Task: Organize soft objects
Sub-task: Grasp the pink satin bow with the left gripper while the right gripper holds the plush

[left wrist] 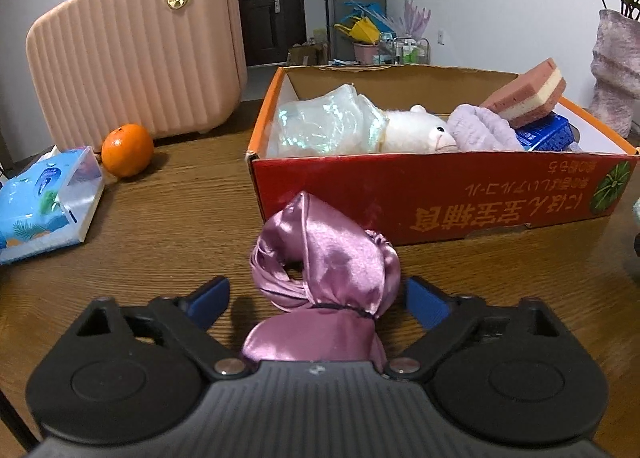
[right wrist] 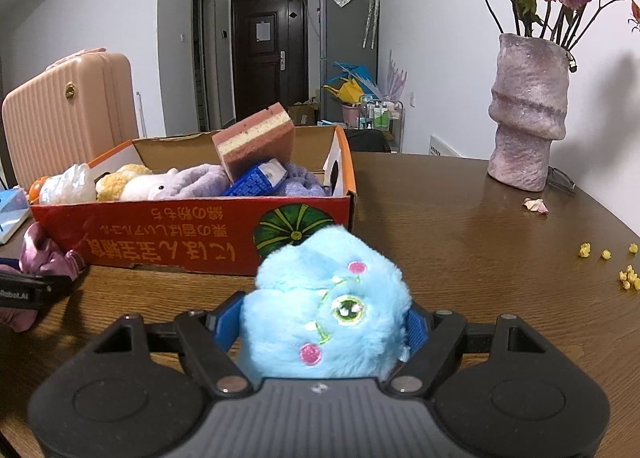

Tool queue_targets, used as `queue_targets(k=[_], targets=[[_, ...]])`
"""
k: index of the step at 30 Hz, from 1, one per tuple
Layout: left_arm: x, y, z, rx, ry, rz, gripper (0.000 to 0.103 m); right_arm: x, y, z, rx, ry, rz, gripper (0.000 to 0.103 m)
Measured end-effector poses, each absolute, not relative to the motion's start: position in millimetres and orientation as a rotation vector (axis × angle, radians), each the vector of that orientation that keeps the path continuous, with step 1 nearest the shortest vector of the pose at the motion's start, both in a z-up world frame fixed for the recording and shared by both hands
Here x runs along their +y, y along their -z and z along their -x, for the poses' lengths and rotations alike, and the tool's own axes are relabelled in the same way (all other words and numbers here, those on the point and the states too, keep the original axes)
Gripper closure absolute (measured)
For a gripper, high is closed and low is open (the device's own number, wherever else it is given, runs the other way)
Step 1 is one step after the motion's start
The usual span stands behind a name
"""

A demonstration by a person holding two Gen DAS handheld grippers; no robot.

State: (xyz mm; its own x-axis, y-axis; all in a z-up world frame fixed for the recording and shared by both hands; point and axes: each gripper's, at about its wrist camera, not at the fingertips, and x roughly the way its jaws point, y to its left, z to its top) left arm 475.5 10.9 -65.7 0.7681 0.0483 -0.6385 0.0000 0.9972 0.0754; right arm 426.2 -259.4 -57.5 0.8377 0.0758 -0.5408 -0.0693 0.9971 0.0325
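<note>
Left tongs [left wrist: 318, 298] spread wide, tilted downward, right tongs [right wrist: 326, 322] clamped, tilted downward

Your table [left wrist: 160, 218], box at the middle

Your box [left wrist: 440, 194] holds the sponge [left wrist: 528, 96] and plush [left wrist: 416, 134]; the scarf [left wrist: 324, 262] lies before it, the suitcase [left wrist: 136, 54] behind-left.

Red cardboard box [left wrist: 440, 194], front wall: orange East Asian characters in two rows, printed upside down, not legible as words; green round pumpkin-like emblem beside them, at the wall's right end. Same print seen in right wrist view.

Black gripper body at left edge [right wrist: 24, 292]: white lettering, partly cut off, reads roughly "RobotAI"; first letters uncertain.

Blue tissue pack [left wrist: 44, 198]: print too small to read.

Blue packet in box [left wrist: 548, 134]: white print, illegible.
</note>
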Motion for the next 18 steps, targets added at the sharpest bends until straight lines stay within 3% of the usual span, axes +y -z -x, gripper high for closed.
queue_targets(k=[3,10,18], targets=[[8.3,65.6,-474.0,0.688,0.005,-0.078,0.032,-259.1,57.6,-425.8,0.572,-0.075,-0.010,0.026],[3.4,64.3,-468.4,0.665,0.025,-0.101,0.060,-257.4,56.7,-424.3,0.562,-0.078,-0.001,0.026],[5.4,57.4,-457.1,0.623,-0.004,-0.079,0.067,-254.8,55.7,-422.4,0.545,-0.086,0.009,0.026]])
